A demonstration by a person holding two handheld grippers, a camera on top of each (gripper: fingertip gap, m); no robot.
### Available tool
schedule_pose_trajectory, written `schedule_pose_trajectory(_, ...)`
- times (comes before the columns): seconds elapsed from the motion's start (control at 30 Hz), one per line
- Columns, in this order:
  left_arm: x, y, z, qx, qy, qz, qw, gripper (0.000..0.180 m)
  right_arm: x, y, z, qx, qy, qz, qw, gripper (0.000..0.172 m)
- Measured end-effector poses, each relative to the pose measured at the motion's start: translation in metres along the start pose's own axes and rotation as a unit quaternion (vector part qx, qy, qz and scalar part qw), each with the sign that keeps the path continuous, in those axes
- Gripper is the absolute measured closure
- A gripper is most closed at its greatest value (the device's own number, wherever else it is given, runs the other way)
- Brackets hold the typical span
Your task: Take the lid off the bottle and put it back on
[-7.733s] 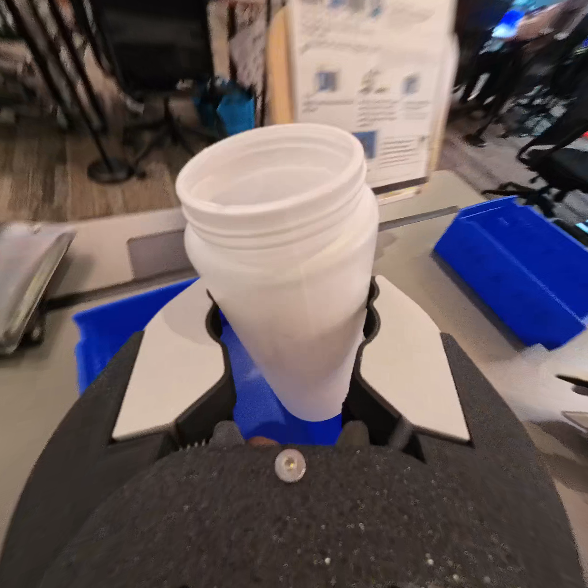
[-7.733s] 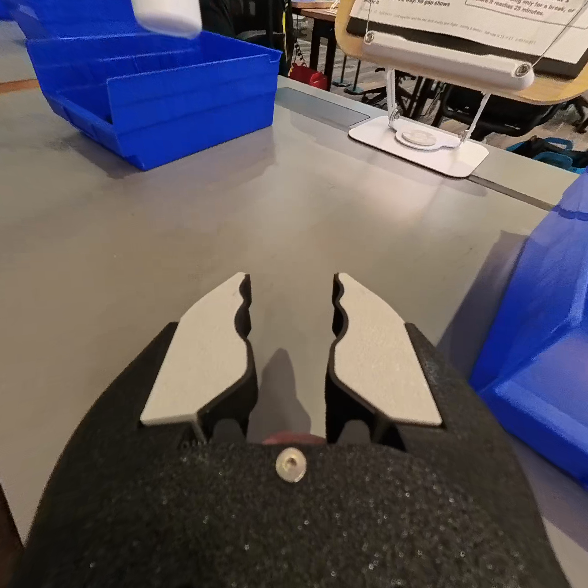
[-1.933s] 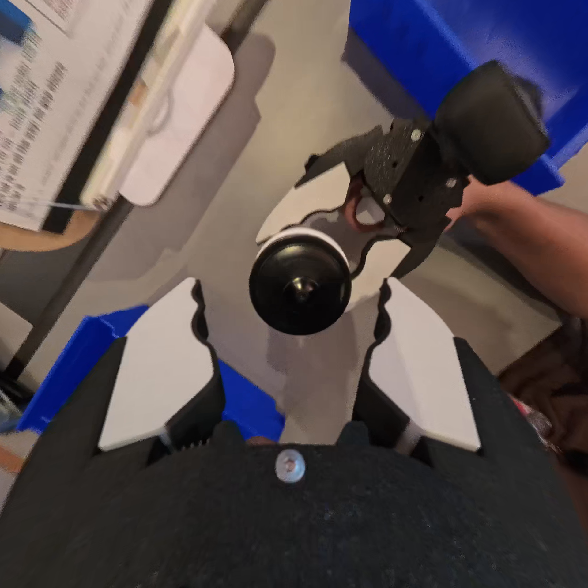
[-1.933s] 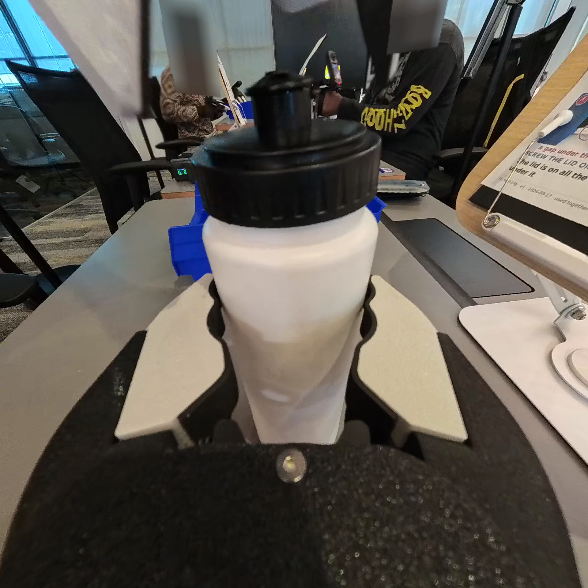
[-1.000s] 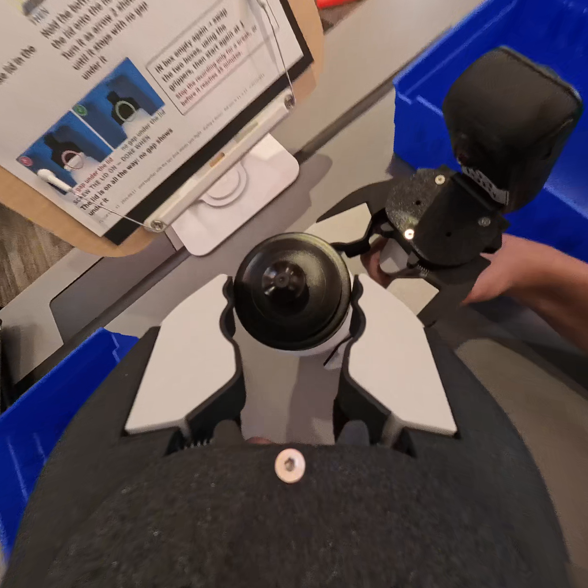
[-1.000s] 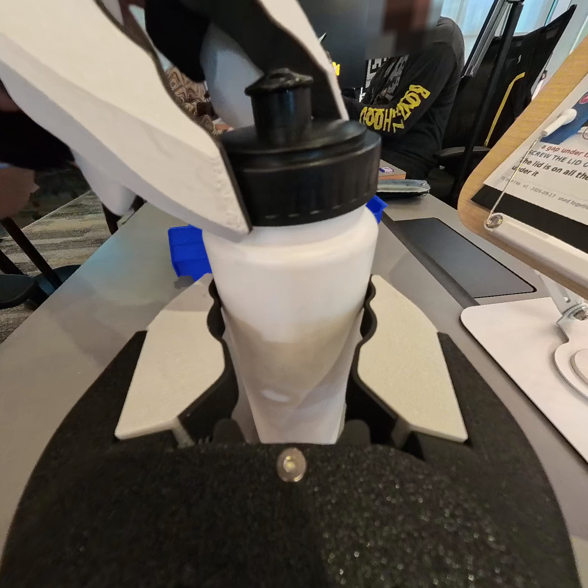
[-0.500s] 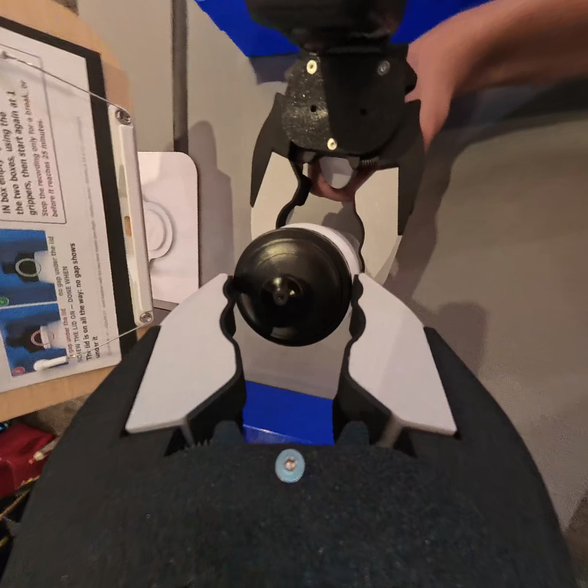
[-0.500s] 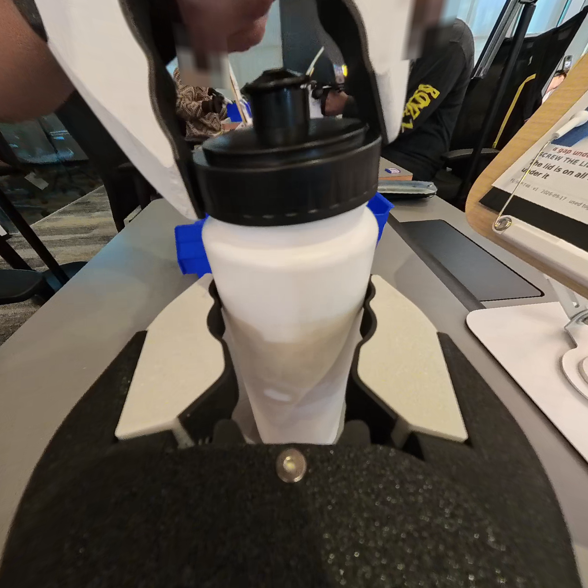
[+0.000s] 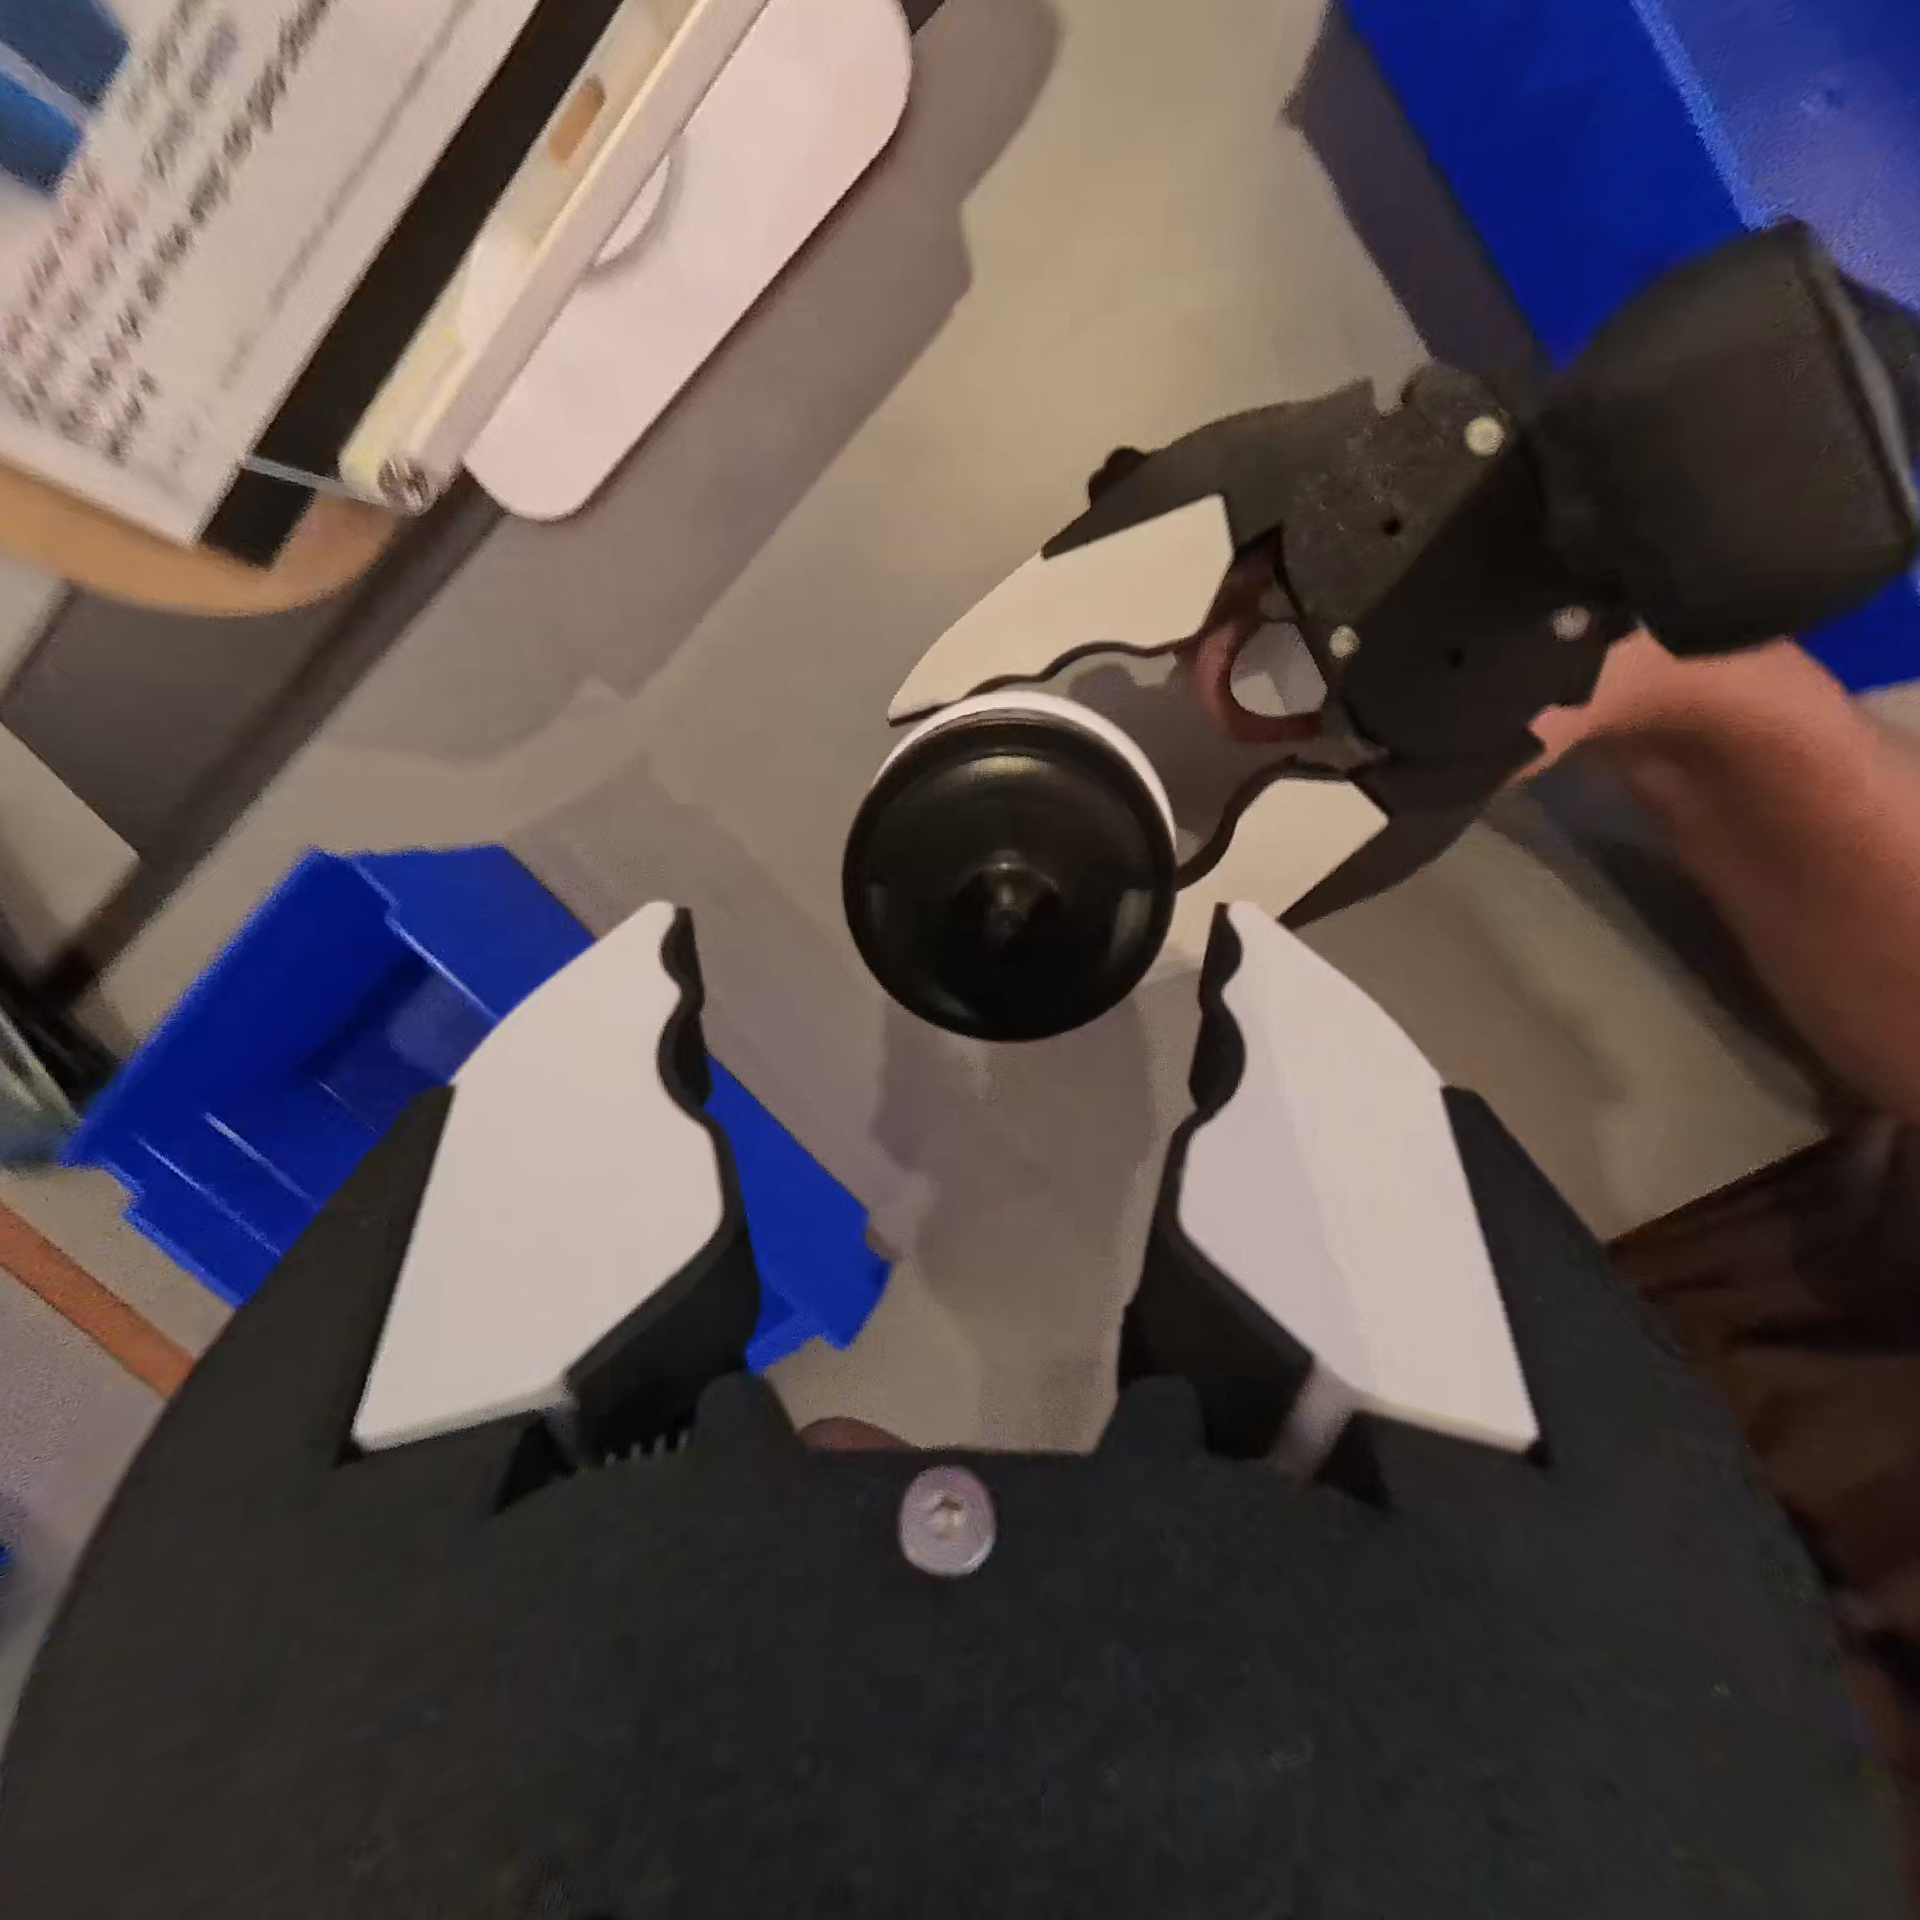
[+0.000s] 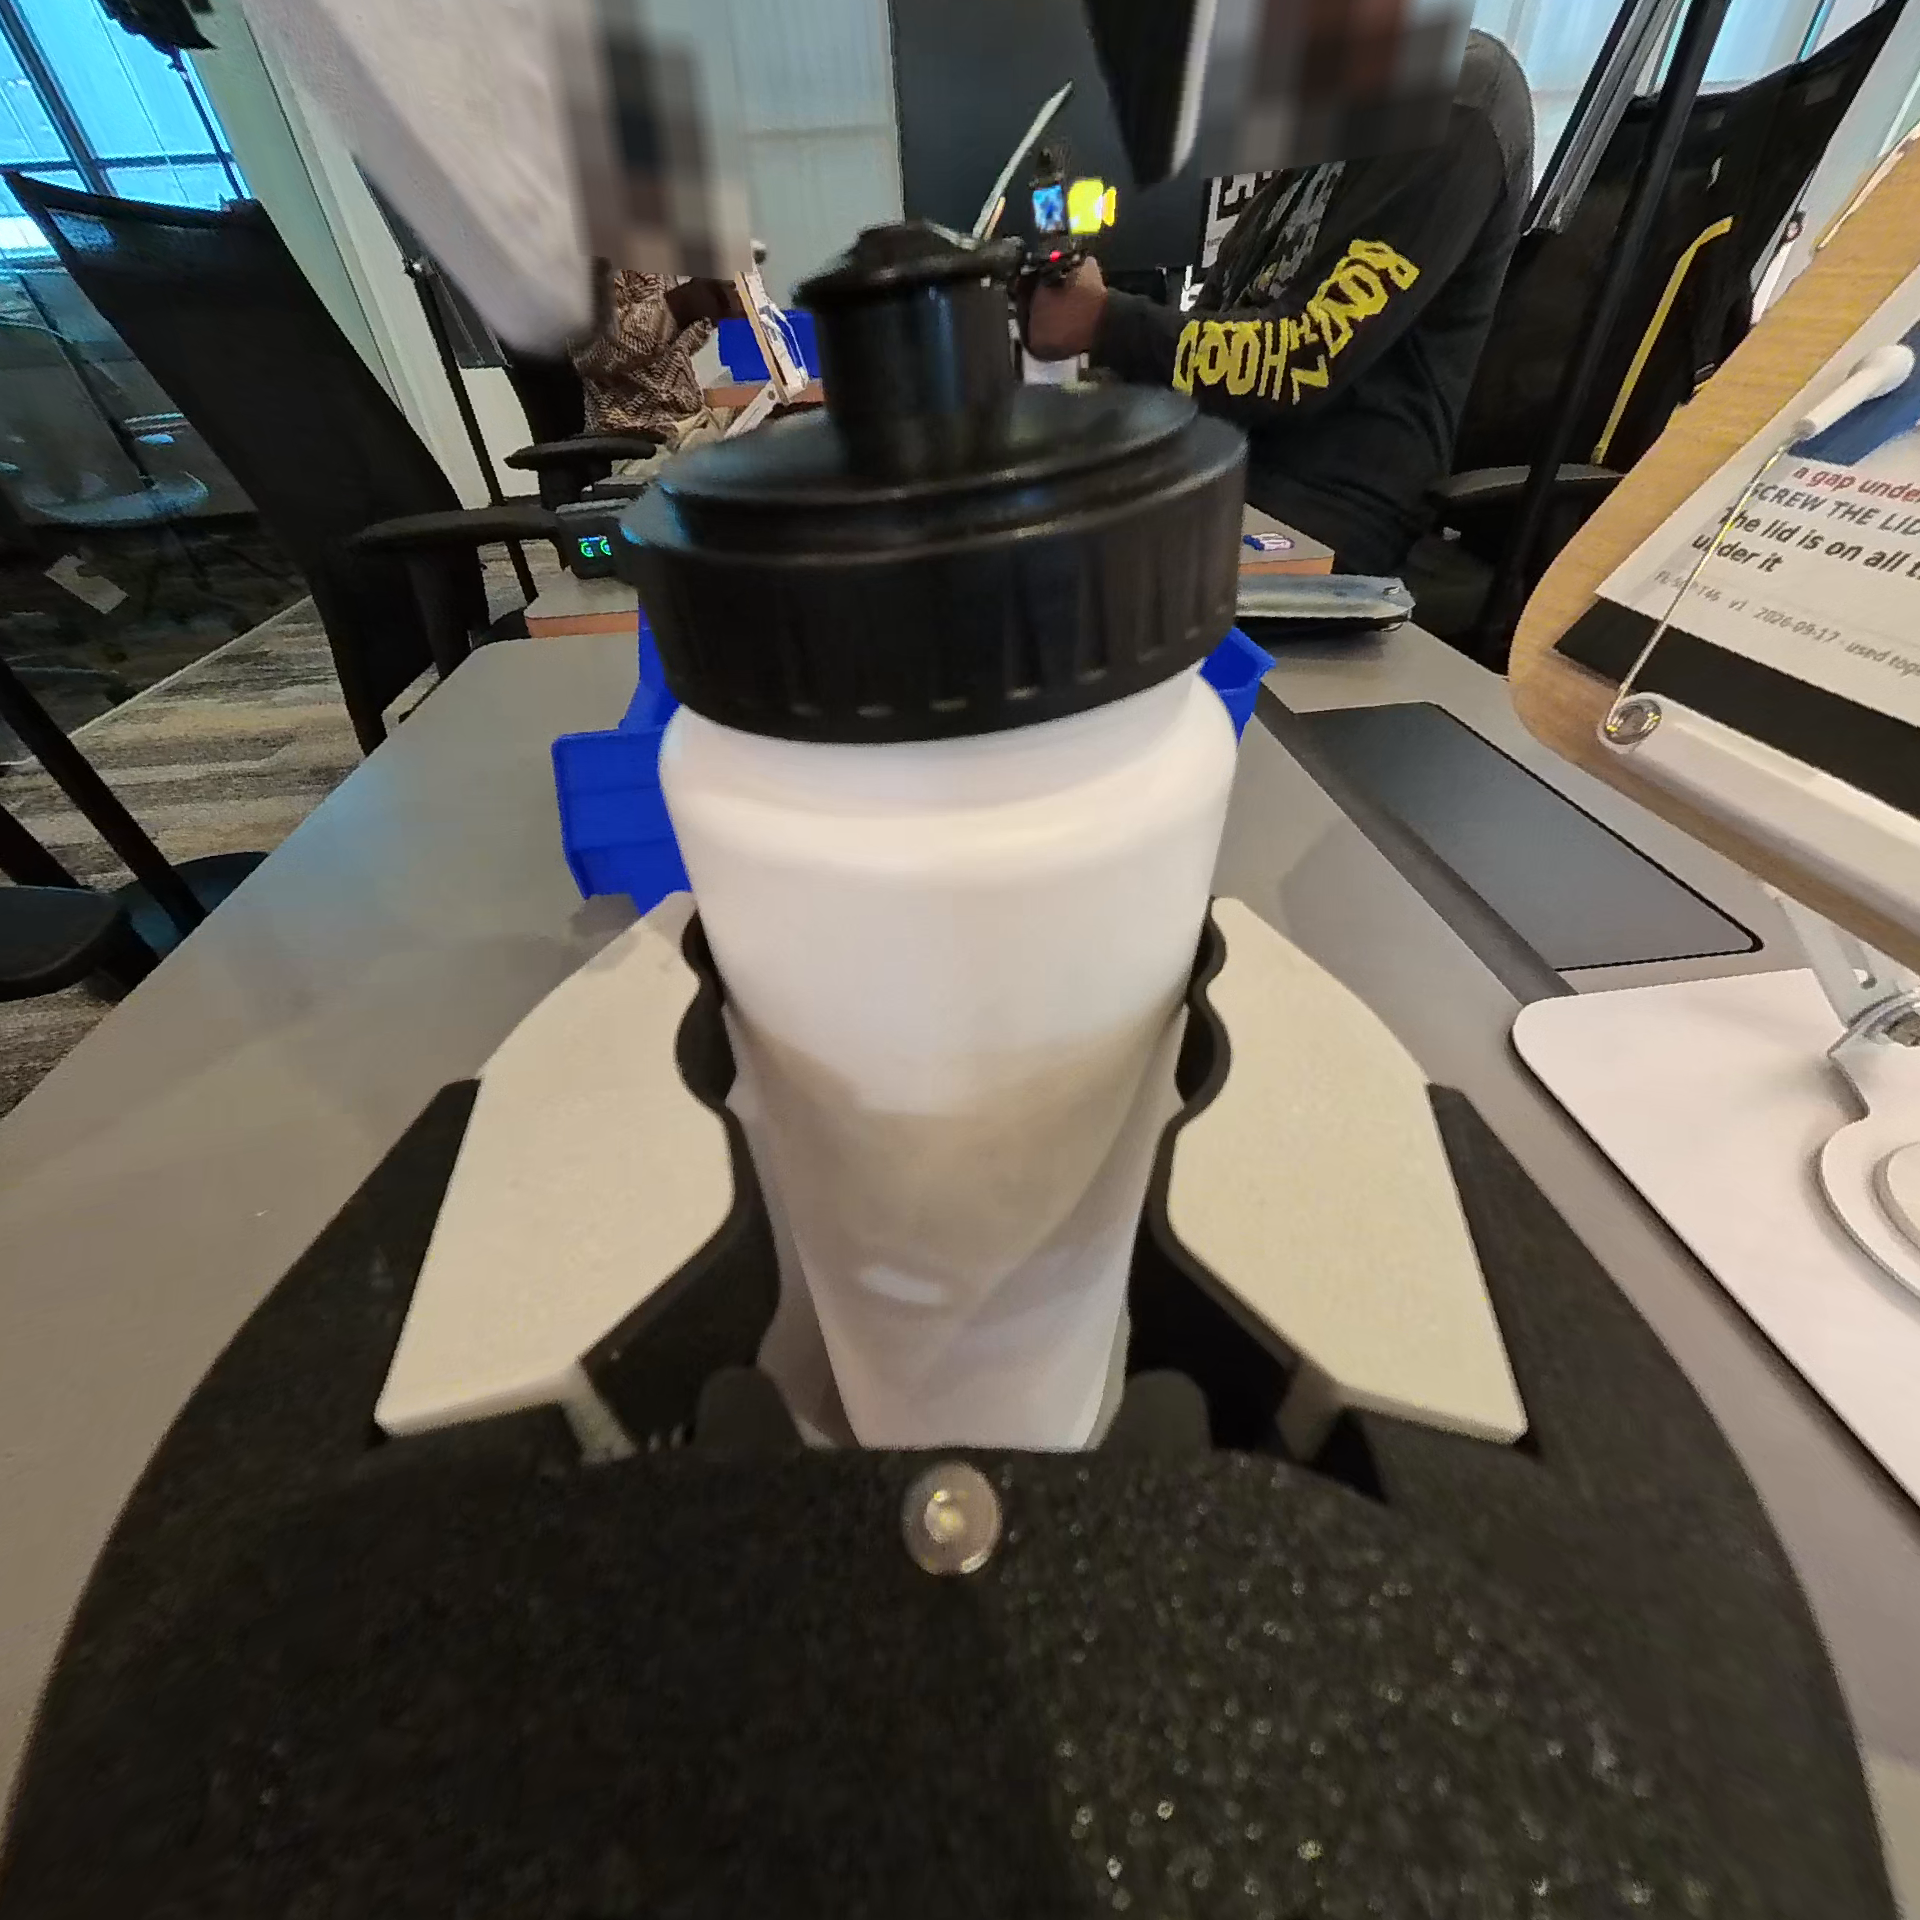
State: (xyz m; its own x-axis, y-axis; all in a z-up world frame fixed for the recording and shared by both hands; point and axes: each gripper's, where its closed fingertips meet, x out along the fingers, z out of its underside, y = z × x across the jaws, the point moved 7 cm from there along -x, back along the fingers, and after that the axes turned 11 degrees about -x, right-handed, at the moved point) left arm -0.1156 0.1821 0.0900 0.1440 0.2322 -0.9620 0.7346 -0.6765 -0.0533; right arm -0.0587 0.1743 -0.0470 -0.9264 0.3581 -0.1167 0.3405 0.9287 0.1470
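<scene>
My right gripper [image 10: 951,997] is shut on the white bottle [image 10: 951,935] and holds it upright above the grey table [image 10: 312,935]. The black lid [image 10: 935,592] with its spout sits on the bottle's neck. In the left wrist view I look down on the lid [image 9: 1008,883] from above. My left gripper [image 9: 951,977] is open, and its fingers [image 9: 582,1091] stand clear of the lid on both sides. The right gripper [image 9: 1143,727] shows there behind the bottle, held by a hand [image 9: 1714,790].
A blue bin [image 9: 364,1039] lies at lower left and another [image 9: 1558,156] at upper right. A document stand [image 9: 571,260] with a white base stands on the table; it also shows in the right wrist view [image 10: 1714,727]. People sit at desks behind.
My left gripper was shut on the lid and turning it; it has now opened, let go of the lid and drawn back. The right gripper keeps holding the bottle still.
</scene>
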Motion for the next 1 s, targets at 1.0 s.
schedule_pose_trajectory(1.0, 0.022, 0.003, -0.009, 0.207, -0.112, 0.057, 0.970, 0.112, 0.001, 0.001, 0.000, 0.006, -0.005, 0.007, 1.000, 0.087)
